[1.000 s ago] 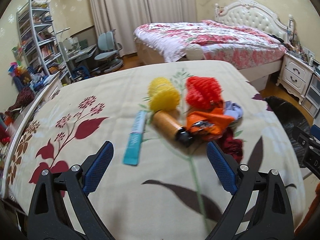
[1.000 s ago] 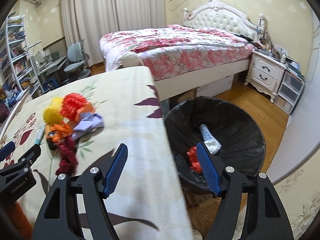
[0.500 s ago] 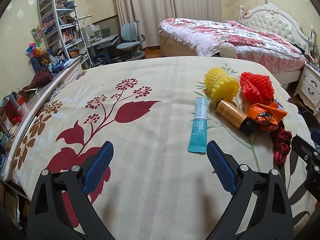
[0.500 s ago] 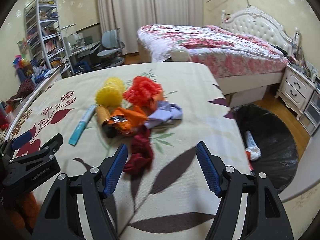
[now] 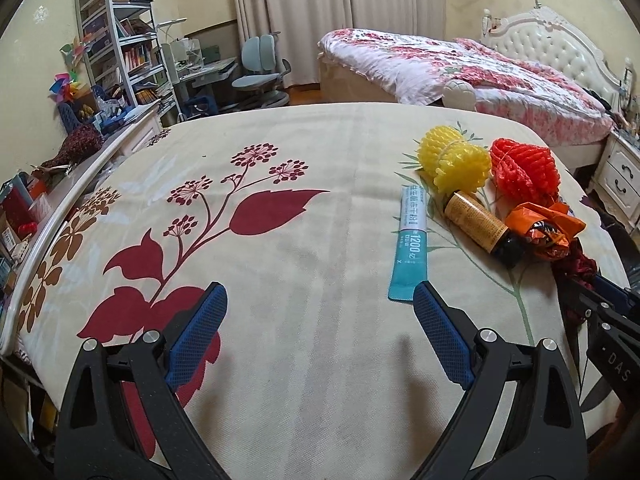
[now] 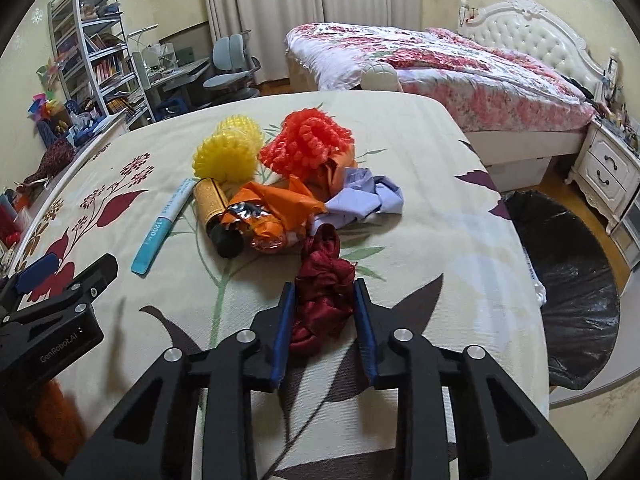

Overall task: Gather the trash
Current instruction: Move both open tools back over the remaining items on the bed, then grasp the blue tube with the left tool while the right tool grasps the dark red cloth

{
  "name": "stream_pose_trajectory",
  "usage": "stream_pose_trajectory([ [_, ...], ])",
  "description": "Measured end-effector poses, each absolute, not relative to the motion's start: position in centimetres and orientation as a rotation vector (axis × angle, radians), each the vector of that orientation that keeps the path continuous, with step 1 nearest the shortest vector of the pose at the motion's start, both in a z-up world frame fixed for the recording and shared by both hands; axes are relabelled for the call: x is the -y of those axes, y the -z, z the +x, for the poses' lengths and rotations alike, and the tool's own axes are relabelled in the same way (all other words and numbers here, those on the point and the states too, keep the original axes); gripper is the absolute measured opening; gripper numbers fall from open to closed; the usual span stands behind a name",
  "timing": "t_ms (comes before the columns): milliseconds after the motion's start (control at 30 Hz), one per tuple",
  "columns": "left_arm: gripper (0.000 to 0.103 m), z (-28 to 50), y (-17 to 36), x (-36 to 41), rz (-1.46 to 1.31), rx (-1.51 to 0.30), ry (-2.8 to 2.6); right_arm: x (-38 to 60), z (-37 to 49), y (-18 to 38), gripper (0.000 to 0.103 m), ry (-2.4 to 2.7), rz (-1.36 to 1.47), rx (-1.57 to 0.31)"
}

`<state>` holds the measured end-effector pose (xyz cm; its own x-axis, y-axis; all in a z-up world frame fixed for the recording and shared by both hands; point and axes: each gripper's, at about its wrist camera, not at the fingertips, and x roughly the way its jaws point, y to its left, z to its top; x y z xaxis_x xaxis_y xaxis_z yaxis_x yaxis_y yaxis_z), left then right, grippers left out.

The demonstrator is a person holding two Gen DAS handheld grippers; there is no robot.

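Lying crumpled on the floral bedspread (image 6: 420,200), the dark red cloth wad (image 6: 324,292) has a glossy, twisted surface and sits nearest of the trash pile, below the orange wrapper (image 6: 276,212). The right gripper (image 6: 324,300) is closing, its blue pads flanking and pressing the wad's sides. The left gripper (image 5: 320,320) stands wide open, holding nothing, above bare bedspread.
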<state>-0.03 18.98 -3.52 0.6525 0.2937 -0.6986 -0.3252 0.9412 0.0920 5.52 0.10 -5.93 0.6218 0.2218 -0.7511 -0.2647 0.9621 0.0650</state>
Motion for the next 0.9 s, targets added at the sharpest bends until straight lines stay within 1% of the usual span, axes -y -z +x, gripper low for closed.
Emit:
stream_pose_trajectory([
  [333, 0.092, 3.0, 4.0, -18.0, -0.056, -0.835, -0.278, 3.7, 6.1, 5.7, 0.029, -0.194, -0.022, -0.845],
  [400, 0.089, 3.8, 4.2, -17.8, -0.058, -0.851, -0.268, 4.1, 6.2, 5.8, 0.029, -0.189, -0.014, -0.846],
  [433, 0.085, 4.1, 4.3, -17.8, -0.060, -0.859, -0.262, 4.2, 6.2, 5.9, 0.029, -0.190, -0.012, -0.847],
  [467, 0.083, 4.5, 4.6, -17.8, -0.065, -0.874, -0.252, 4.2, 6.3, 5.9, 0.029, -0.191, -0.010, -0.849],
  [500, 0.077, 5.0, 4.9, -17.9, -0.076, -0.896, -0.237, 4.2, 6.3, 6.0, 0.029, -0.193, -0.010, -0.850],
  [600, 0.071, 5.4, 5.2, -18.7, -0.131, -0.911, -0.208, 4.0, 6.3, 6.0, 0.029, -0.200, -0.014, -0.848],
  [733, 0.045, 4.9, 5.0, -18.2, -0.110, -0.885, -0.182, 4.0, 6.3, 6.0, 0.029, -0.203, -0.017, -0.847],
  [767, 0.041, 4.8, 5.0, -18.0, -0.102, -0.880, -0.174, 4.0, 6.2, 6.0, 0.029, -0.203, -0.016, -0.847],
  [800, 0.032, 4.8, 5.0, -17.9, -0.101, -0.875, -0.157, 4.0, 6.3, 6.0, 0.029, -0.203, -0.016, -0.847],
  [833, 0.026, 4.7, 4.9, -17.7, -0.099, -0.871, -0.149, 4.0, 6.3, 6.0, 0.029, -0.203, -0.017, -0.847],
  [900, 0.020, 4.6, 4.9, -17.7, -0.101, -0.865, -0.137, 4.0, 6.3, 6.0, 0.029, -0.203, -0.018, -0.847],
])
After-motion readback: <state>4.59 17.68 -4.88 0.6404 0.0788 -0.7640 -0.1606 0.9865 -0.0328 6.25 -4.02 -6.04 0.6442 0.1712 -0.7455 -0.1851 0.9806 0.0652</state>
